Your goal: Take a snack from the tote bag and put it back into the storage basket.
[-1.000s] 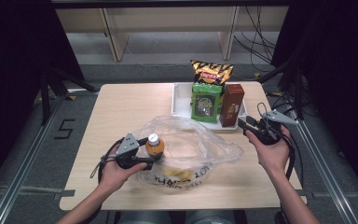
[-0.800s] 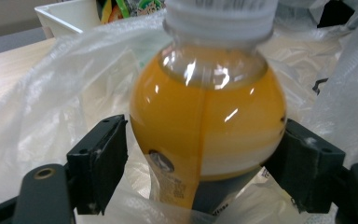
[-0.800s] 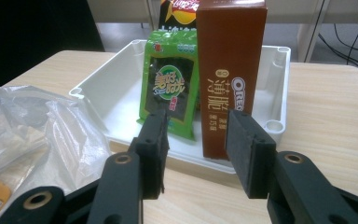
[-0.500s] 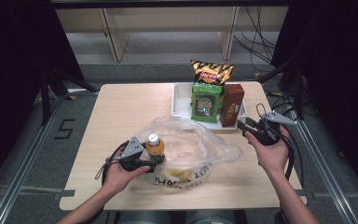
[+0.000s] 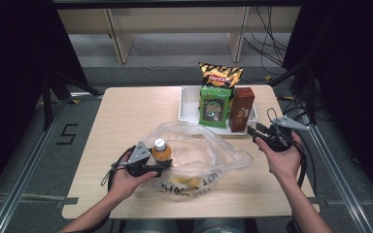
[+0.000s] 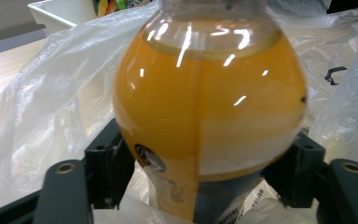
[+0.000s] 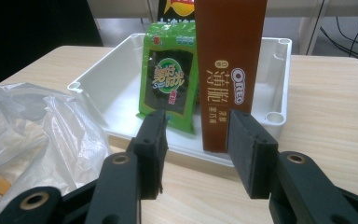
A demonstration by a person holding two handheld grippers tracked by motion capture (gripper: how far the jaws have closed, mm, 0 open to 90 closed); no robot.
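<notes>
Holding an orange drink bottle point(image 6: 205, 116), the left tongs point(image 5: 161, 166) have just been closing on it, one jaw against each side of the round body, so that's a grip. It stands upright with its white cap up, at the near-left edge of the crinkled clear plastic bag point(image 5: 209, 155) spread on the bench point(image 5: 126, 107). Over on the right, the right tongs point(image 7: 195, 154) are spread apart with nothing between them, hanging just in front of the white tray point(image 7: 279, 60). That tray's got a green snack pack point(image 7: 172, 79), a brown Oreo box point(image 7: 228, 60) and a chips bag point(image 5: 219, 75) standing in it.
</notes>
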